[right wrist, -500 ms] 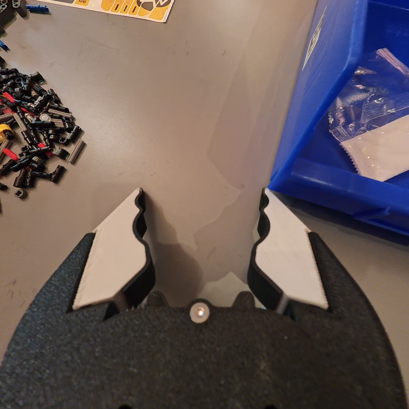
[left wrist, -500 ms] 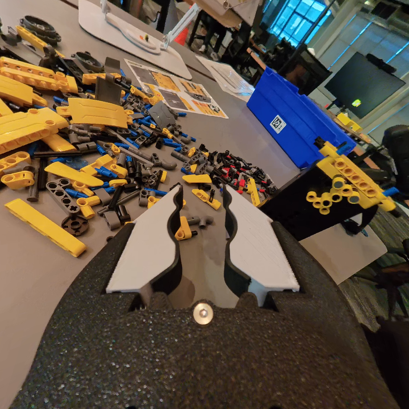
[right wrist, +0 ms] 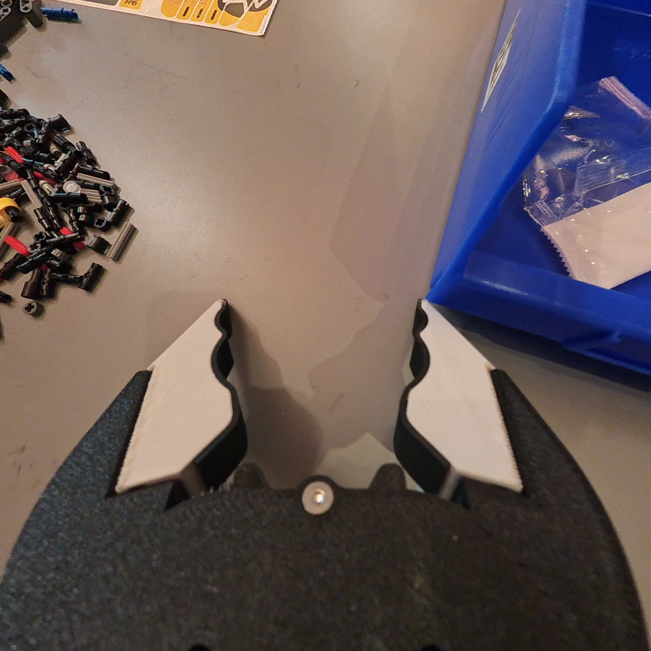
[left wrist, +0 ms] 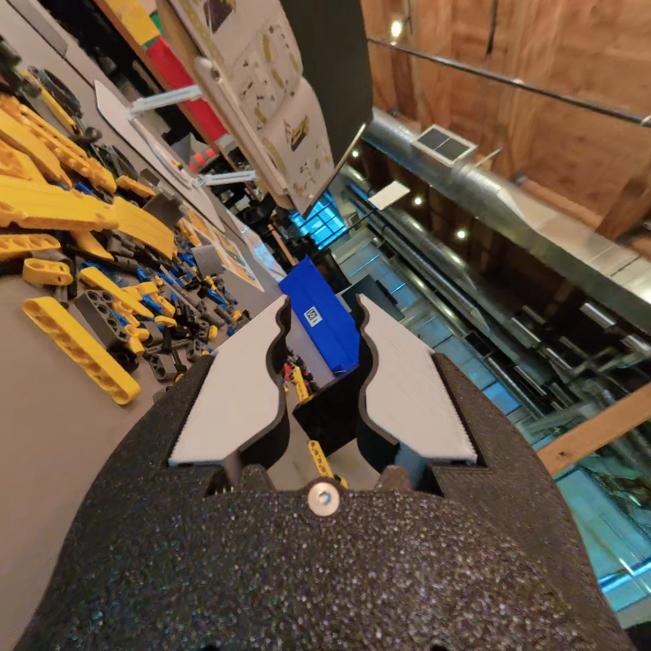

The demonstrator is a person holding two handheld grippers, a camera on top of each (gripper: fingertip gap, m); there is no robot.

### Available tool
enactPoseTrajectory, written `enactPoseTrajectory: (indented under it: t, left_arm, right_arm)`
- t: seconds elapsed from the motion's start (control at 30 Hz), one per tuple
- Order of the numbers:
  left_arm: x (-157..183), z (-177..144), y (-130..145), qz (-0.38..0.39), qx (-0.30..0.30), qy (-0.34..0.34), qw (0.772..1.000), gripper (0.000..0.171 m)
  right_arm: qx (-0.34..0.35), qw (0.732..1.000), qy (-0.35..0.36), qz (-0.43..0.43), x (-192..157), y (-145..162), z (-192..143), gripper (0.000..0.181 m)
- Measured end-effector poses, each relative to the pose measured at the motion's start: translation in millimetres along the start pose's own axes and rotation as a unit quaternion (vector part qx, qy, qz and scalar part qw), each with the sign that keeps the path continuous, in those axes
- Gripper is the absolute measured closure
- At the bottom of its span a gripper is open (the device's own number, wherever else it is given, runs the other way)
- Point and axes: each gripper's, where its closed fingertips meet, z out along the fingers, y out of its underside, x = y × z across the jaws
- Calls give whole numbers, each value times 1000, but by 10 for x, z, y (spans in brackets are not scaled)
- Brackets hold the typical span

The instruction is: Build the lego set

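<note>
The left gripper [left wrist: 322,310] is tilted steeply, its two fingers parted by a narrow gap with nothing between them. Through that gap, in the middle of the frame, show one blue bin [left wrist: 324,317] with a white coded label on its side and one black block-shaped object [left wrist: 327,415], the other gripper as far as can be told. One thin yellow beam with holes [left wrist: 318,454] lies at the bottom of the gap, its long axis running from upper left to lower right. At the left of the frame a heap of yellow, blue, grey and black building pieces [left wrist: 105,267] covers the grey table [left wrist: 42,422]; too many to count. One long yellow beam [left wrist: 81,348] lies apart at its near edge, long axis running upper left to lower right. One open instruction booklet [left wrist: 274,98] stands at top centre.

The right gripper [right wrist: 320,306] hangs over bare grey table [right wrist: 264,158], its two fingers spread wide and empty. The right fingertip [right wrist: 422,310] is just beside the corner of the blue bin [right wrist: 493,197], which fills the right of the frame and holds one clear plastic bag [right wrist: 599,211]. A pile of small black, grey and red pins [right wrist: 53,204] lies at the left, well apart. One printed sheet [right wrist: 197,14] lies at the top edge.
</note>
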Motion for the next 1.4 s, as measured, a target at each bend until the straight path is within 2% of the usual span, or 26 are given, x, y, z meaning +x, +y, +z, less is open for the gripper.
enactPoseTrajectory:
  t: [0.07,0.13,0.27,0.37,0.43,0.5,0.6,0.7,0.77,0.93,1.17,1.27,1.4]
  left_arm:
    - [58,-63,-33,9,-19,12,1000,136]
    - [126,-164,9,37,-66,21,997,136]
    - [160,-614,46,115,-138,40,983,135]
    - [-157,-1011,-82,159,-101,0,982,136]
    - [-302,-1181,-159,142,-74,-3,987,136]
    - [-303,-1218,-223,127,-59,12,990,136]
    - [-132,-1011,-205,166,-98,32,981,136]
    - [77,-656,-96,227,-199,57,952,136]
    - [181,-415,-16,263,-243,62,932,136]
    - [371,7,453,318,-329,98,884,136]
    - [213,225,908,440,-362,94,816,136]
    - [154,223,974,462,-353,88,809,136]
    - [146,287,953,449,-343,68,823,149]
  right_arm:
    - [0,1000,0,0,0,0,0,78]
    - [0,1000,-1,-1,-2,-1,1,78]
    - [0,1000,-7,-4,-10,-6,7,77]
    - [0,1000,-4,0,-10,-7,8,76]
    - [0,1000,-4,0,-12,-7,8,76]
    - [0,1000,-3,-1,-12,-7,8,76]
    - [0,1000,-4,0,-12,-7,6,76]
    - [0,1000,-4,-1,-13,-7,7,76]
    - [0,1000,-4,-1,-14,-7,7,76]
    - [0,1000,-5,-3,-13,-8,7,76]
    - [0,1000,-5,-2,-8,-9,4,77]
    - [1,1000,3,4,-15,6,-15,79]
    - [3,1000,10,9,-51,19,-44,87]
